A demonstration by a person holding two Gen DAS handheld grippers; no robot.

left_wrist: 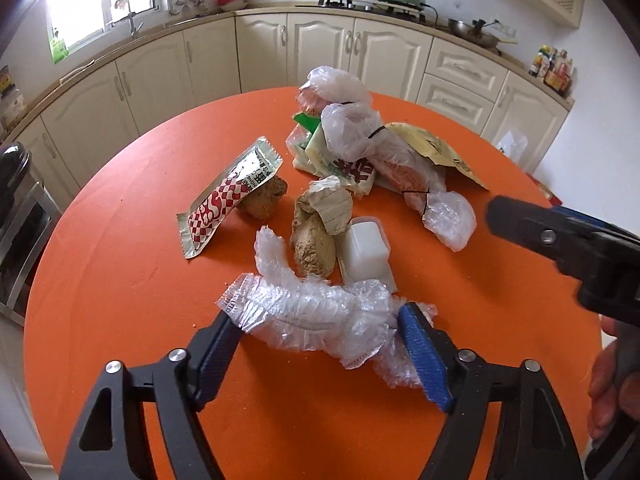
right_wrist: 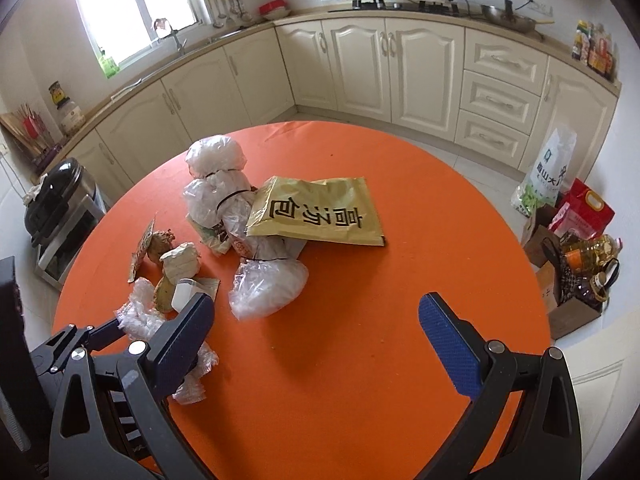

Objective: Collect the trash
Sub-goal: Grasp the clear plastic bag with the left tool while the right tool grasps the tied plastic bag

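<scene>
The crumpled clear plastic wrap (left_wrist: 320, 320) lies at the near edge of the trash pile on the orange table (left_wrist: 120, 280), and it sits right between the fingers of my left hand-held gripper (left_wrist: 320, 340). The jaws are part-way in, with the blue pads (left_wrist: 424, 356) at either flank of the wrap; the right pad touches the film, but I judge it is not yet pinched firm. To do this well I should close on the thickest bunched part, not the loose frilled end, since thin film slips and springs back. I want the tips low, just grazing the cloth, so the whole wad comes up and no tail drags the brown crumbly lump (left_wrist: 316, 248) or the small white plastic tub (left_wrist: 366, 250) just beyond it. My right hand-held gripper (right_wrist: 316, 320) hangs wide and empty over bare table, near the tied clear bags (right_wrist: 268, 288) and the gold soup packet (right_wrist: 320, 212). The red-checked sachet (left_wrist: 228, 196) leans on another brown lump (left_wrist: 264, 200), apart from my grasp. I see no bin on the table.
</scene>
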